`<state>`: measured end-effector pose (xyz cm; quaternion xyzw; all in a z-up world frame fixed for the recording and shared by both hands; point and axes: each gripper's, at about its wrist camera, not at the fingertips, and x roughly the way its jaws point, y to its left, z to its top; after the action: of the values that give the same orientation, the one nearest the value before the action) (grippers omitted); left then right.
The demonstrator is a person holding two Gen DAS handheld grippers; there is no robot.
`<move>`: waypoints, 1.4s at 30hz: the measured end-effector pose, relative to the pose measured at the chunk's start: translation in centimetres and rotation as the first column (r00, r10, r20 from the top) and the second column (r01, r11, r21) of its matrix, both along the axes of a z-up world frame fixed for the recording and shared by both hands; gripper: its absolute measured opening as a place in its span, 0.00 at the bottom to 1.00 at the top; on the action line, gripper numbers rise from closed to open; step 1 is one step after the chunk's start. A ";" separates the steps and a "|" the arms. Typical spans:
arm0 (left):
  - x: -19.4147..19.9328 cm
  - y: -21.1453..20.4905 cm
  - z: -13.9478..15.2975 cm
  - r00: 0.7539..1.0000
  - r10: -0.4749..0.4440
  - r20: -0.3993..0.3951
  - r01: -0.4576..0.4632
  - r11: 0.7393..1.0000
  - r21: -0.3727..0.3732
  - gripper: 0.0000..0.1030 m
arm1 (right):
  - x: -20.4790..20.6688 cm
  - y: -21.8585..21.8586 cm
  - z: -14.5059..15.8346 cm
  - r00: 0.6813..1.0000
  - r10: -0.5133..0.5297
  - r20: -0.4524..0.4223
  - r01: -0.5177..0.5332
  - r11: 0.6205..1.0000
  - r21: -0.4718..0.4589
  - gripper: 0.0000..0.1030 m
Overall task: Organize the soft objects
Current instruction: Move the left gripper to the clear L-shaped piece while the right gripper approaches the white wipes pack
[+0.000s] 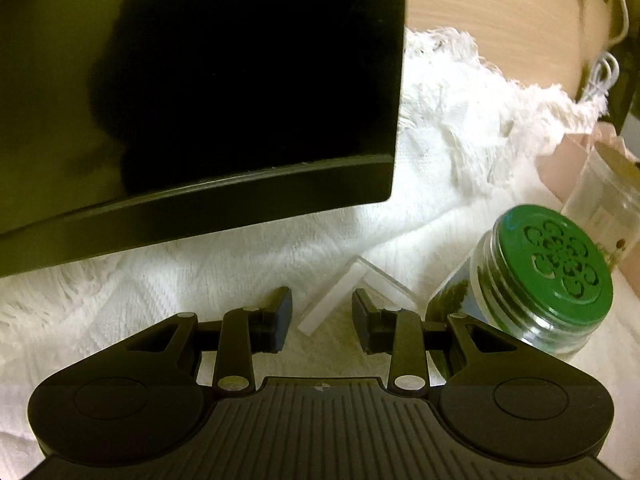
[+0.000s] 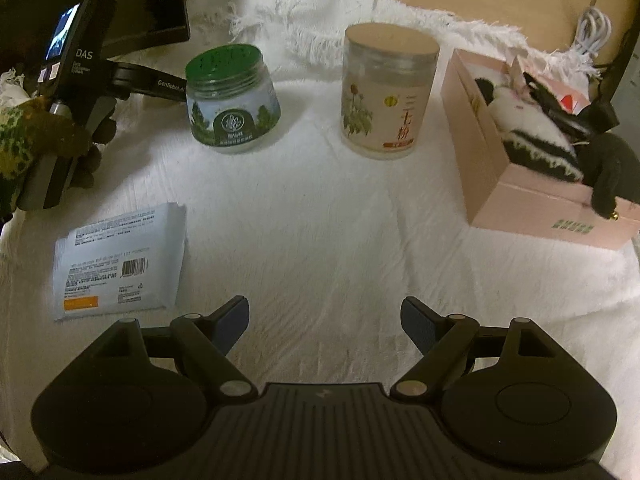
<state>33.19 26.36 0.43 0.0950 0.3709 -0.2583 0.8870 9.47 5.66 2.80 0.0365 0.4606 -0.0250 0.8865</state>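
While the white fringed cloth [image 1: 460, 128] covers most of the wooden table [image 1: 480, 0], the left wrist view is filled at its left by a black monitor [image 1: 200, 100] standing over the cloth; below it the left gripper [image 1: 322, 320] points down at the cloth with its jaws partly spread and nothing pinched; a small clear block [image 1: 340, 300] lies on the cloth just ahead of the gap, close to the left pad, though whether it touches I cannot tell; to the right a green-lidded jar [image 1: 552, 264] stands just beside the right finger, and a clear jar [image 1: 608, 200] shows blurred behind it.

From the right wrist camera, a hand [image 2: 92, 148] in a camouflage sleeve [image 2: 16, 140] holds the left tool at the far left edge; below it a white printed packet [image 2: 120, 260] lies flat on the cloth; the green-lidded jar stands upright further back, with a taller jar with a beige lid [image 2: 388, 96] well apart to its right; the right gripper [image 2: 324, 320] hovers over bare cloth, jaws spread wide and empty; at the far right an open pink box [image 2: 520, 200] holds the soft things; a black-and-white plush [image 2: 532, 128] lies inside it, and a black plush [image 2: 612, 168] hangs over its front wall; a white cable [image 2: 592, 28] lies coiled behind the box.
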 end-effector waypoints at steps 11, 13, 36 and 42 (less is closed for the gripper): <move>-0.1 1.2 -0.1 0.994 -0.105 -0.018 0.104 0.994 -0.024 0.35 | -0.9 1.2 -0.2 0.999 0.049 0.007 -0.049 0.998 -0.036 0.81; -0.3 0.9 -0.2 0.994 -0.105 0.005 0.105 0.994 -0.001 0.35 | -1.0 1.0 -0.4 0.999 0.042 0.003 -0.042 0.999 -0.027 0.81; -9.8 6.3 1.4 0.998 0.041 -0.041 -0.041 0.999 -0.005 0.15 | -0.5 1.6 0.8 0.990 0.079 0.119 -0.079 0.997 -0.006 0.81; -13.4 11.7 1.2 0.960 0.184 -0.211 -0.233 0.942 -0.241 0.16 | 2.0 4.7 1.1 0.969 0.197 0.150 -0.205 0.978 0.046 0.81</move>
<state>19.78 38.11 1.60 -0.0880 0.4221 -0.2173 0.8757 11.43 10.35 3.86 0.0183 0.3970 0.0817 0.9140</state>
